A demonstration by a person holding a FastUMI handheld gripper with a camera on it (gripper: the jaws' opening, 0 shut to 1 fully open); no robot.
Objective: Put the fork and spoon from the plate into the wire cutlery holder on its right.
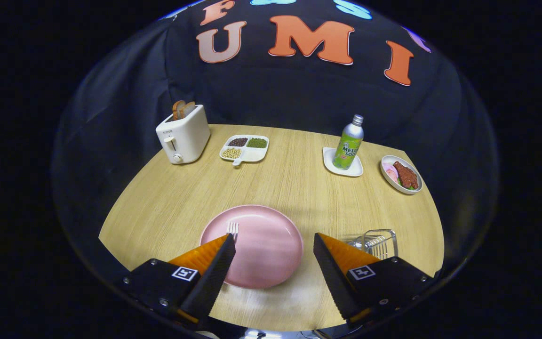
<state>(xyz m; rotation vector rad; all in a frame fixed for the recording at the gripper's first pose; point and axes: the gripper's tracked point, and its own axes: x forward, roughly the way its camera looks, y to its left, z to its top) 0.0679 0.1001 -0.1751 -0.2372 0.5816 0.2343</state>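
My tool [274, 241] hangs over the pink plate [261, 249] with its 2 fingers spread wide, gripping nothing. The fork [232, 229] lies on the plate beside the left finger (only its tines show). The wire holder [378, 243] sits on the counter [290, 188] just right of the plate.

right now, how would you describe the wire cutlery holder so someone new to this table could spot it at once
On the round wooden table, find the big pink plate lying between the open gripper fingers. Just to the plate's right, behind the right finger, stands the wire cutlery holder. It is the only see-through thing of thin silvery wire; its neighbours are solid dishes, a green bottle and a toaster.
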